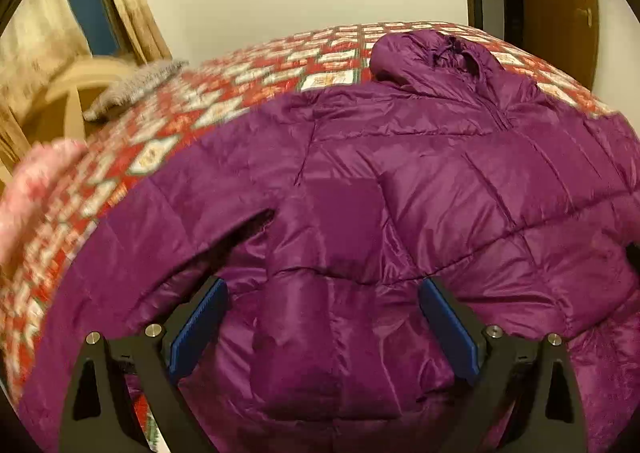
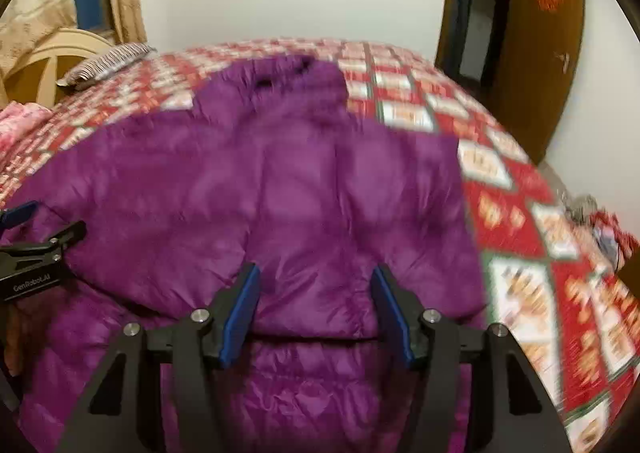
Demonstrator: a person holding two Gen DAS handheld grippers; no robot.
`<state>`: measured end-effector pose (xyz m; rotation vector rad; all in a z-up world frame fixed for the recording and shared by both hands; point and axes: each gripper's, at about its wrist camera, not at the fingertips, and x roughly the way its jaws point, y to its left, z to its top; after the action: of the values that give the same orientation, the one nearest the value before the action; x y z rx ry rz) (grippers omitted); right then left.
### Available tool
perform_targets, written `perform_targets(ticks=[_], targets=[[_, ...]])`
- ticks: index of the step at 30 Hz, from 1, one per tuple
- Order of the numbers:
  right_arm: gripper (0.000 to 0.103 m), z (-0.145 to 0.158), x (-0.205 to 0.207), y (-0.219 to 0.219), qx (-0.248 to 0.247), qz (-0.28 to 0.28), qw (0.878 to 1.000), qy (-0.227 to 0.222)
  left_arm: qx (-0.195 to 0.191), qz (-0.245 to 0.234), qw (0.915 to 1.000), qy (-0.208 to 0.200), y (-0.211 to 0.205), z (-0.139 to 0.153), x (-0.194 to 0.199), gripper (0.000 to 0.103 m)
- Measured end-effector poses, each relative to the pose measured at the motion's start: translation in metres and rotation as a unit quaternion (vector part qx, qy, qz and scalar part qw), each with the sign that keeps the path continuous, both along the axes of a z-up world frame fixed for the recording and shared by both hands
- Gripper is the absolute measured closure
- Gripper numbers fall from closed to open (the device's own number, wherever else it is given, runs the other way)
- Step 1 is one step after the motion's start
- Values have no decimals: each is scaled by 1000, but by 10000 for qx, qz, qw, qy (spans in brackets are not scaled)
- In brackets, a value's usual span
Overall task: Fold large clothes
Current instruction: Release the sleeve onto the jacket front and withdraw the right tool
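The purple jacket (image 1: 400, 181) is being approached, unfolded; above its hem, left gripper (image 1: 322, 293) and right gripper (image 2: 316, 281) are held spread, empty; a hem grasp is needed next.

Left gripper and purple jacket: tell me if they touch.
Cannot tell. In the left wrist view the left gripper stands open over the purple jacket; no gap or contact shows plainly.
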<state>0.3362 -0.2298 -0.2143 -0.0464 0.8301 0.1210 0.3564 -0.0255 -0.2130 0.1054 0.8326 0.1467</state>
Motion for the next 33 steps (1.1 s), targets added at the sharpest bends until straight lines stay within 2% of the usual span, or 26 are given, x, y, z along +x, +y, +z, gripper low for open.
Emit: perform_targets(ticks=[3,7,14,15,17,18,22,24,27,29,31,33], targets=[[42,2,-4,5,-35,-189,9998,-53,-433,43,9989,162,17,-6,5,6],[41,-2,-7,24,-409,-65,9991,-64,-684,60,9976,132,28,-9,2,5],[40,-6,0,15,-215,-103,9997,39,-470,72,9985,279,20,-4,6,2],[40,-6,1,15,-240,-106,9996,36,-414,98,9987,270,21,1,5,2],[38,-5,0,15,-232,-86,9997,53,-350,130,9993,-70,28,28,-8,2],[34,-3,-3,15,-147,-28,9999,47,-390,104,9990,-208,31,40,-15,2],[27,19,-22,2,134,-270,9992,-280,-100,63,9970,-761,65,85,-55,2],[23,29,-33,1,274,-313,9985,-363,173,300,9962,-804,96,90,-75,2],[19,39,-50,12,300,-97,9987,-403,425,930,9931,-581,160,75,-103,2],[16,38,-64,24,111,65,9990,-435,465,1358,9890,-352,201,60,-123,2],[15,33,-75,39,-148,248,9986,-444,511,1884,9807,-135,244,46,-149,2],[15,27,-87,50,-368,392,9976,-427,406,2213,9744,-18,272,39,-174,2]])
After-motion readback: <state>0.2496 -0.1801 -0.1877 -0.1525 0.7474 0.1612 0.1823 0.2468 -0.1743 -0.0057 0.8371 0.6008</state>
